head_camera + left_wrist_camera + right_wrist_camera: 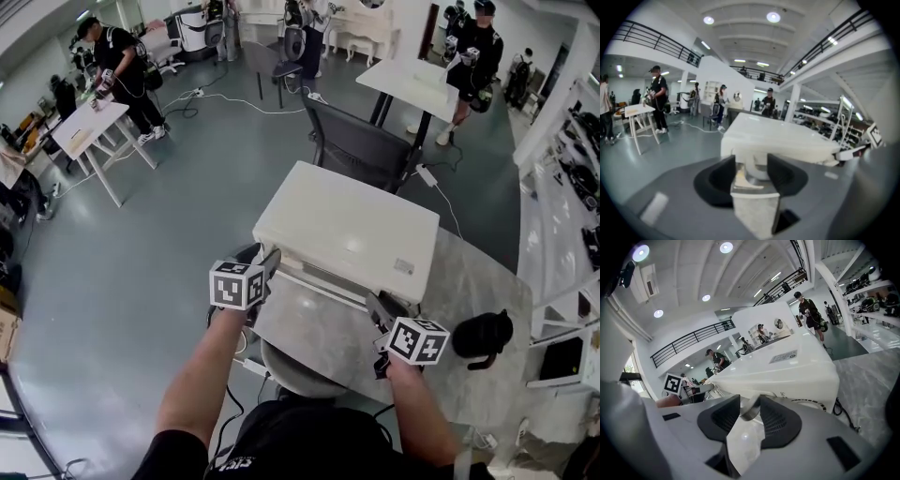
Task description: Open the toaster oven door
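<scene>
The left gripper [270,265] and right gripper [379,306], low in the frame, have jaws apart around the ends of the hard, shiny, maybe slippery handle [751,407], the best place to grab on the heavy-looking white toaster oven [347,225] in the middle.

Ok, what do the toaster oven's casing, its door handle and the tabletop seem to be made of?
Toaster oven casing: glossy white, painted metal or plastic; soft highlights, can't tell which.
Door handle: silvery bar with mirror-like reflections, probably polished metal.
Tabletop: grey with pale veining, smooth; marble or a marble-look laminate.
</scene>
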